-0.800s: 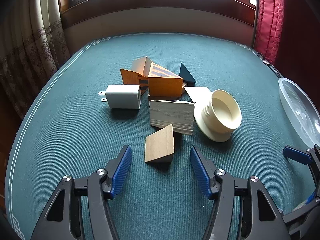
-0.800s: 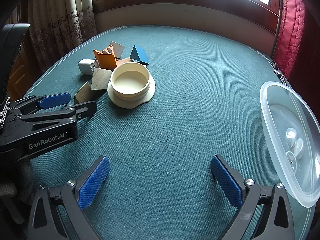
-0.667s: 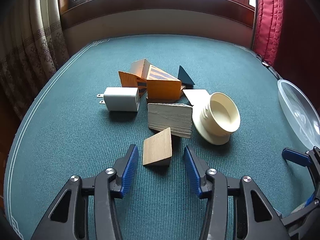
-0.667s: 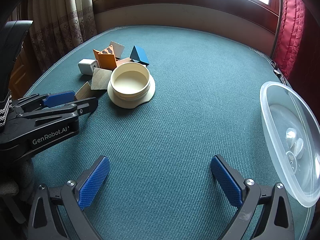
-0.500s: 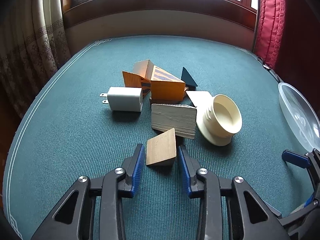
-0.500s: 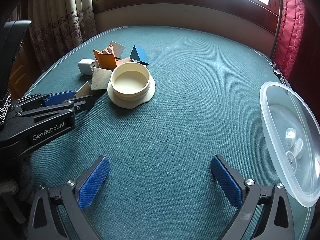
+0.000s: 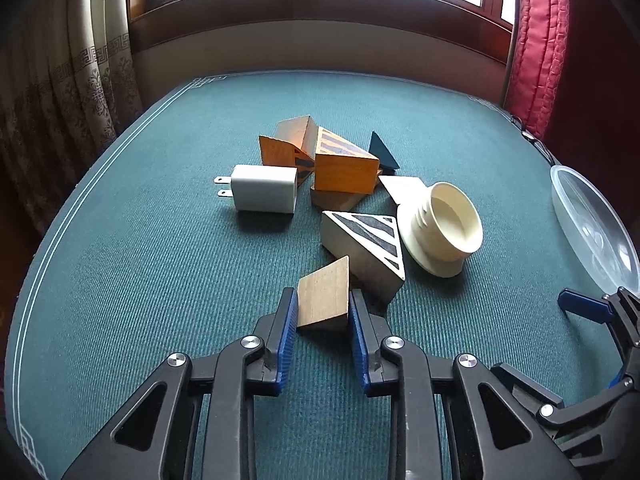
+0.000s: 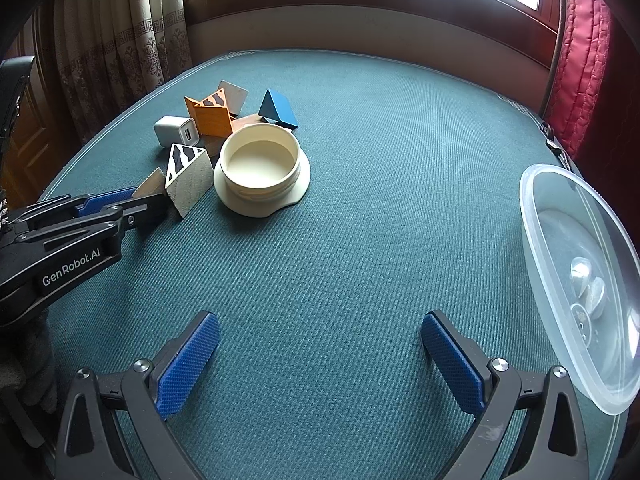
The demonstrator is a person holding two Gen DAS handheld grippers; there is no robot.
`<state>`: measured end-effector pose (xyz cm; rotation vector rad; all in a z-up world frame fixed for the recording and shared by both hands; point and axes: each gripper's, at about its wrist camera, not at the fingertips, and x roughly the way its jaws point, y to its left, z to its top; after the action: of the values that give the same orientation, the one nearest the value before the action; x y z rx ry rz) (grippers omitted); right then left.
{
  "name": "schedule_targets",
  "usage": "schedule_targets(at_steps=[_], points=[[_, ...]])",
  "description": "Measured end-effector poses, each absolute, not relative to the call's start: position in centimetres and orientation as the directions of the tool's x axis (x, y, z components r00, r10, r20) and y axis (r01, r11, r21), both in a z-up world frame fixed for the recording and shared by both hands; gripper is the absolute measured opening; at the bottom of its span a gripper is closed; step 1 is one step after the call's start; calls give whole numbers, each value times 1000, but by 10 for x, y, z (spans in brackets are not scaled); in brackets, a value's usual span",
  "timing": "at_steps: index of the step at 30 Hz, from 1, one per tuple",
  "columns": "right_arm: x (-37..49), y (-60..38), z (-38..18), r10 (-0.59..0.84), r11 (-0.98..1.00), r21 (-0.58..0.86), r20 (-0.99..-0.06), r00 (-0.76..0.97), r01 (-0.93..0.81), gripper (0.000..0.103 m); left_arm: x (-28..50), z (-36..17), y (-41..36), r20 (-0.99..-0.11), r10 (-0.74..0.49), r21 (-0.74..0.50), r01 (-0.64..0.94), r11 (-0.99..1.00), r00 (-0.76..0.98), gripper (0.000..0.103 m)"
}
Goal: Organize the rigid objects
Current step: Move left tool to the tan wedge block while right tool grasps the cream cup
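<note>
My left gripper (image 7: 322, 312) is shut on a small plain wooden wedge (image 7: 324, 299), also seen in the right wrist view (image 8: 151, 185). Just behind it lies a striped grey wooden wedge (image 7: 366, 244), tipped with its striped face up. Beyond are a cream round plastic part (image 7: 444, 227), a white charger plug (image 7: 262, 194), orange striped blocks (image 7: 340, 164) and a dark blue wedge (image 7: 382, 152). My right gripper (image 8: 320, 346) is open and empty over bare green cloth, well to the right of the pile.
A clear plastic bowl (image 8: 576, 272) sits at the table's right edge. The green cloth table (image 8: 380, 160) ends at a window wall behind, with patterned curtains at the left and a red curtain (image 8: 580, 60) at the right.
My left gripper moved forward and closed on the plain wooden wedge. The striped grey wedge behind it tipped over, showing its striped face. My right gripper stayed still.
</note>
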<state>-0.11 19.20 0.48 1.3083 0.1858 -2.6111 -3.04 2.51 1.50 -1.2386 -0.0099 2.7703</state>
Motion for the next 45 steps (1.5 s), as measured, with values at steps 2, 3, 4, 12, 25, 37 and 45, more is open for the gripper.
schedule_targets(at_steps=[2, 3, 4, 12, 25, 37, 45], points=[[-1, 192, 5, -135, -969, -16, -802, -582, 246, 103, -28, 15, 19, -745, 94, -50, -85, -995, -660, 26], [-1, 192, 5, -135, -969, -16, -802, -581, 247, 103, -27, 15, 16, -747, 88, -49, -77, -996, -658, 26], [-1, 192, 5, -135, -969, -16, -803, -581, 247, 103, -27, 15, 13, -750, 82, -47, -70, -996, -657, 27], [-2, 193, 5, -135, -969, -16, -803, -581, 248, 103, -12, 18, -6, -762, 83, -76, -39, -996, -642, 28], [-25, 185, 13, -203, -957, 50, -821, -534, 287, 103, -13, 15, -2, -755, 79, -67, -44, -997, -650, 37], [-76, 149, 20, -230, -945, 38, -785, -576, 325, 82, -13, 17, -10, -758, 124, -108, -64, -992, -641, 40], [-77, 142, 19, -256, -938, 45, -762, -595, 345, 70, -2, 23, -17, -769, 106, -131, -8, -991, -631, 60]])
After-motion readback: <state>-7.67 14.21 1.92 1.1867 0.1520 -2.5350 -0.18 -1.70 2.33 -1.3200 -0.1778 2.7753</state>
